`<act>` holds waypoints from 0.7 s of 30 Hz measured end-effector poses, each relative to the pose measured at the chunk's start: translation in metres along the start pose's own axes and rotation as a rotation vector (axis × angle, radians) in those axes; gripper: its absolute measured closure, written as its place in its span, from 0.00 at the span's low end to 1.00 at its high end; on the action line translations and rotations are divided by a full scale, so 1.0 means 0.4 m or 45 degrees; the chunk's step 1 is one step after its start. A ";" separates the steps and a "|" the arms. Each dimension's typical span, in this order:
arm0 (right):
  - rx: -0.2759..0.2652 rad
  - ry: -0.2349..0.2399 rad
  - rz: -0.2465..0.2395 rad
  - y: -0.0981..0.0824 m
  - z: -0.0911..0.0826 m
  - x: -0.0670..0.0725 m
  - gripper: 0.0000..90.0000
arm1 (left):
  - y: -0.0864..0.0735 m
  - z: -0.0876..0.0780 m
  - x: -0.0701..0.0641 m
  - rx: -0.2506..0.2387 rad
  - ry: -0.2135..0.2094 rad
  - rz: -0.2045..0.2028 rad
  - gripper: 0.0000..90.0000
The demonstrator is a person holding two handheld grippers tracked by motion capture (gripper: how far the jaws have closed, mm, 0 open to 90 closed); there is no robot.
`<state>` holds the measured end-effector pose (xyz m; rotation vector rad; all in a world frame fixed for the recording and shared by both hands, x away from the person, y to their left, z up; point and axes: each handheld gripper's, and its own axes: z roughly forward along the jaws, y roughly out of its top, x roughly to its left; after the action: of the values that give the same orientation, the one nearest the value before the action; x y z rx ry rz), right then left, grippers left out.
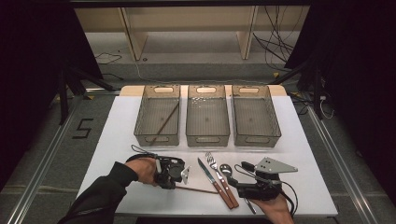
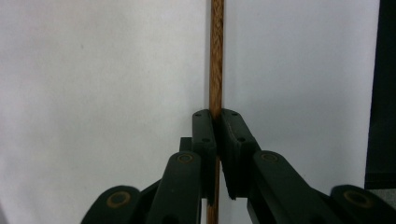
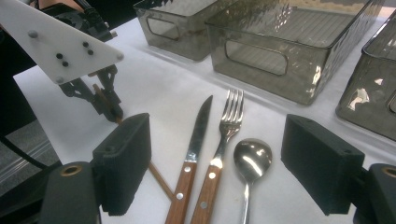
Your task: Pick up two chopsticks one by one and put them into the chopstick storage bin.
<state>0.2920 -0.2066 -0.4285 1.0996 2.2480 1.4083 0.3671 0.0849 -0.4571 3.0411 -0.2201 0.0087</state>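
Note:
A thin wooden chopstick (image 1: 198, 190) lies on the white table (image 1: 299, 177) near its front edge. My left gripper (image 1: 173, 183) is shut on the chopstick's left end. Up close, its jaws (image 2: 215, 122) pinch the chopstick (image 2: 216, 56), which runs straight ahead over the white surface. My right gripper (image 1: 238, 172) stands open at the front right, its pads (image 3: 123, 163) wide apart with nothing held. Ahead of it lie a wood-handled knife (image 3: 198, 135), a wood-handled fork (image 3: 229, 121) and a steel spoon (image 3: 252, 158). The left gripper (image 3: 111, 108) also appears there, holding the chopstick (image 3: 161, 179).
Three grey see-through bins stand in a row at the back: left (image 1: 158, 138), middle (image 1: 208, 138), right (image 1: 256, 138). A second chopstick (image 1: 164, 122) lies slantwise in the left bin. The knife (image 1: 212, 179), fork (image 1: 219, 175) and spoon (image 1: 226, 169) lie between the grippers.

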 end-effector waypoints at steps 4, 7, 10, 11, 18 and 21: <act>0.001 0.000 0.001 0.000 0.000 0.000 0.28 | -0.013 -0.006 -0.001 0.016 -0.004 -0.008 0.94; 0.002 0.000 0.003 0.000 0.001 0.000 0.28 | -0.025 -0.015 -0.004 0.005 0.004 -0.029 0.94; 0.002 0.000 0.002 0.000 0.001 0.000 0.28 | -0.040 -0.027 -0.004 0.005 0.009 -0.048 0.94; 0.001 0.001 0.003 0.000 0.000 0.000 0.28 | -0.046 -0.031 -0.004 0.006 0.010 -0.047 0.94; -0.009 0.000 0.000 0.001 -0.001 0.000 0.28 | -0.085 -0.077 0.000 -0.064 0.061 -0.139 0.94; -0.010 0.001 0.002 0.001 0.000 -0.001 0.28 | -0.100 -0.107 0.016 -0.087 0.130 -0.215 0.94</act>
<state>0.2923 -0.2067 -0.4283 1.0990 2.2401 1.4173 0.3791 0.1272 -0.4180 2.9697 0.0431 0.1412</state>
